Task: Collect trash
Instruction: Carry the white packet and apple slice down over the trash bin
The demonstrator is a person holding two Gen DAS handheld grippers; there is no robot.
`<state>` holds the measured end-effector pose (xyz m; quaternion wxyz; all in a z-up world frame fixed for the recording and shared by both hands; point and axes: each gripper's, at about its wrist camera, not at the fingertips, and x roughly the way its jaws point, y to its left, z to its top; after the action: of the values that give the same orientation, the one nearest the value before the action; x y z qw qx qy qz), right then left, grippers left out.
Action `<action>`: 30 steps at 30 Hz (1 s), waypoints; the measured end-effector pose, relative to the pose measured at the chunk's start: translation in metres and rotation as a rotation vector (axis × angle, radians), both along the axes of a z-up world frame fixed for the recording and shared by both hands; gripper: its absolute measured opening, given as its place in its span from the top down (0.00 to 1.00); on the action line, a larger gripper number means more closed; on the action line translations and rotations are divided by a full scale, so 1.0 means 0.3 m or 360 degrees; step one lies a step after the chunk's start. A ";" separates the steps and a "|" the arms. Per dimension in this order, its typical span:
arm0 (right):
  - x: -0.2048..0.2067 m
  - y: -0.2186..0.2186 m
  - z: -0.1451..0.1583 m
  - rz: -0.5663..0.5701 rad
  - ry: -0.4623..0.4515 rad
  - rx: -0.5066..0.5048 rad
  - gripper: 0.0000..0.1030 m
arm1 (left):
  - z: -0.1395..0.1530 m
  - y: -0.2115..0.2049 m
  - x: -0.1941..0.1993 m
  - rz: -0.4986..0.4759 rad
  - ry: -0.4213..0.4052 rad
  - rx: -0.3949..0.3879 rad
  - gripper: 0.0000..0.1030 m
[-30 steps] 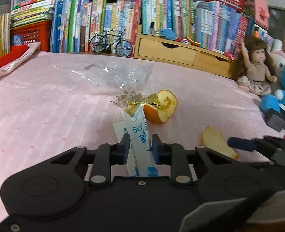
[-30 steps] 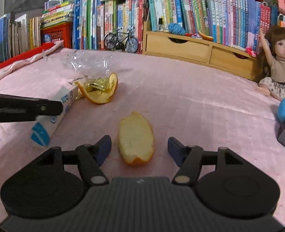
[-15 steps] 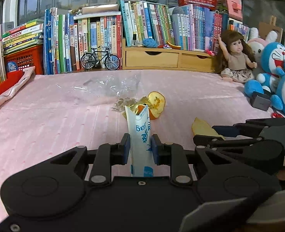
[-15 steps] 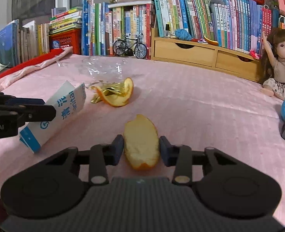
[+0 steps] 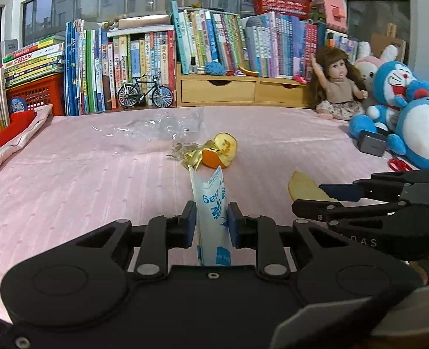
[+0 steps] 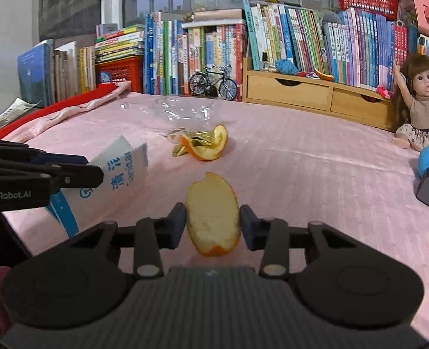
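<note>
Two grippers over a pink bed (image 5: 69,174) backed by bookshelves (image 5: 214,43).
Left gripper (image 5: 209,225) jaws pinch a white packet (image 5: 213,218); right gripper (image 6: 212,226) jaws clamp an orange peel (image 6: 213,212).

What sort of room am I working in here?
Probably a child's bedroom or playroom: a pink quilted bedspread as the work surface, rows of books along the window behind it, and a doll with plush toys at the edge.
</note>
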<state>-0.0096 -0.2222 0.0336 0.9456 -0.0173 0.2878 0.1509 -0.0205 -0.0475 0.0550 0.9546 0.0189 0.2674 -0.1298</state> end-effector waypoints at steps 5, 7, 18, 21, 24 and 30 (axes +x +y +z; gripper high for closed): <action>-0.067 0.020 0.012 0.0031 -0.0019 0.0007 0.55 | 0.008 0.016 -0.074 -0.0025 -0.0006 0.0004 0.81; -0.092 0.023 0.014 0.0039 -0.0021 0.0017 0.55 | 0.009 0.022 -0.099 -0.0040 -0.0008 0.0004 0.81; -0.133 0.016 -0.023 0.0002 0.0018 -0.0023 0.55 | -0.095 -0.013 -0.082 -0.0046 0.0129 0.0029 0.49; -0.137 0.006 -0.030 -0.0008 0.0021 -0.0039 0.54 | -0.123 -0.032 -0.081 -0.0010 0.0115 0.0085 0.38; -0.139 -0.004 -0.040 -0.0015 0.0029 -0.0038 0.54 | -0.150 -0.041 -0.071 0.0010 0.0145 0.0103 0.29; -0.144 -0.013 -0.055 -0.0016 0.0041 -0.0022 0.54 | -0.160 -0.035 -0.079 -0.0009 0.0136 0.0069 0.56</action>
<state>-0.0528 -0.2261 0.0173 0.9424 -0.0204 0.3012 0.1442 -0.0443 -0.0581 0.0070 0.9413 0.0349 0.3107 -0.1274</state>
